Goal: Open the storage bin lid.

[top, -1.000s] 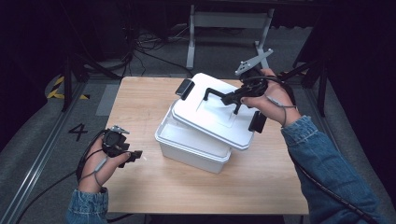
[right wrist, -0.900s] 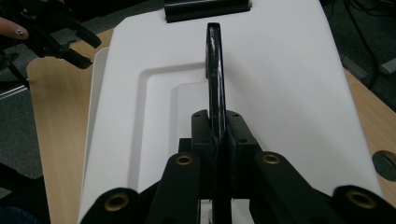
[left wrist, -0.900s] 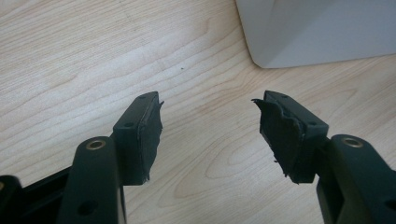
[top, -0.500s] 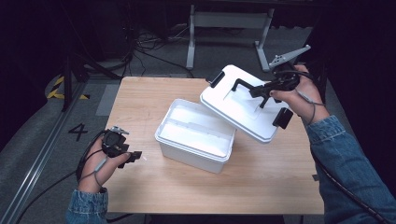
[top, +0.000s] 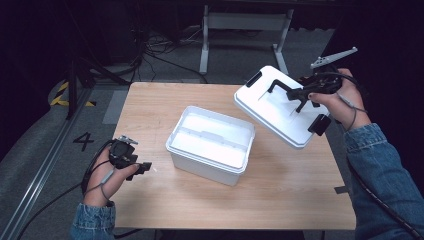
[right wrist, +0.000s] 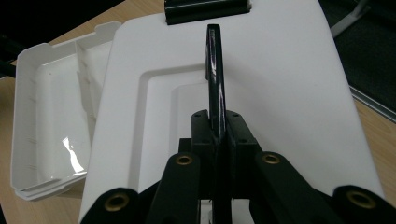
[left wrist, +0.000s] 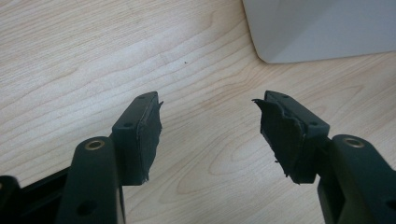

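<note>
Light wooden tabletop (top: 165, 205) carries an open white plastic storage box (top: 210, 144), rectangular, standing near the middle, with no lid on it. Interior is white; the right gripper view shows moulded ribs along an inner wall and a glossy highlight on the floor of the box.

Right gripper (top: 303, 93), held in the person's right hand (top: 341, 100): jaws pressed together on the black handle (right wrist: 214, 60) of the flat white plastic lid (top: 280, 107). In the right gripper view the handle runs edge-on straight up from between the jaws, no gap visible on either side. Lid is lifted clear of the box, tilted, and sits over the far right part of the tabletop, its near edge lower than its far edge. A black latch (top: 319, 124) shows at the lid's right end, another at the left end. Lid and box are apart, not touching.

Left gripper (top: 145, 166), held in the left hand (top: 107, 175): low over the near left part of the tabletop, left of the box. Jaws stand wide apart with nothing between them; bare wood grain shows in the gap in the left gripper view. A corner of the white box appears beyond the jaws at upper right of that view. Pad (left wrist: 148, 140) edges look frayed.

Blue denim sleeve (top: 382, 175) covers the right forearm.
</note>
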A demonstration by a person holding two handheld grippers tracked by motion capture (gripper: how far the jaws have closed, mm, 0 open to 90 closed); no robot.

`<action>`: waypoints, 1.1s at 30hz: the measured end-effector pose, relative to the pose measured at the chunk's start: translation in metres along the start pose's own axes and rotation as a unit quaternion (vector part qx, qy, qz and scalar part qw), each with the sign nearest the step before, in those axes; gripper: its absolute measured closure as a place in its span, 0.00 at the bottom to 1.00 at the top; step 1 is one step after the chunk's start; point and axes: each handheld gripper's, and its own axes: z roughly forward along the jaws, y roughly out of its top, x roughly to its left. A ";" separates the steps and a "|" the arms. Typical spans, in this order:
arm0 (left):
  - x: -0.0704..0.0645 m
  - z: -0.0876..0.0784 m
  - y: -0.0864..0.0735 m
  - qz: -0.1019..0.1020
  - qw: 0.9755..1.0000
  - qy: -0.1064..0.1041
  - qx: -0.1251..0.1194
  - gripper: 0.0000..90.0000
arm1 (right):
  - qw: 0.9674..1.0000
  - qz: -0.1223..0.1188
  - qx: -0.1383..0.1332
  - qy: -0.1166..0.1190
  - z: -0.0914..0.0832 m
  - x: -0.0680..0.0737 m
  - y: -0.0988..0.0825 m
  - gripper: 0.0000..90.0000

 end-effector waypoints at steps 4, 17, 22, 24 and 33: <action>0.000 0.000 0.000 0.000 1.000 0.001 0.000 0.43 | 1.000 0.019 0.000 -0.013 -0.005 -0.013 -0.008 0.94; -0.001 0.004 0.001 0.006 1.000 0.002 0.005 0.43 | 0.998 0.053 0.000 -0.040 0.001 -0.044 -0.036 0.94; -0.001 0.006 0.001 0.009 1.000 0.000 0.010 0.43 | 0.997 0.059 0.001 -0.046 0.018 -0.053 -0.047 0.94; -0.001 0.005 0.001 0.007 1.000 0.001 0.009 0.43 | 0.997 0.064 0.005 -0.046 0.025 -0.056 -0.052 0.94; -0.001 0.008 0.001 0.010 1.000 -0.004 0.016 0.43 | 0.996 0.079 0.018 -0.044 0.056 -0.067 -0.073 0.94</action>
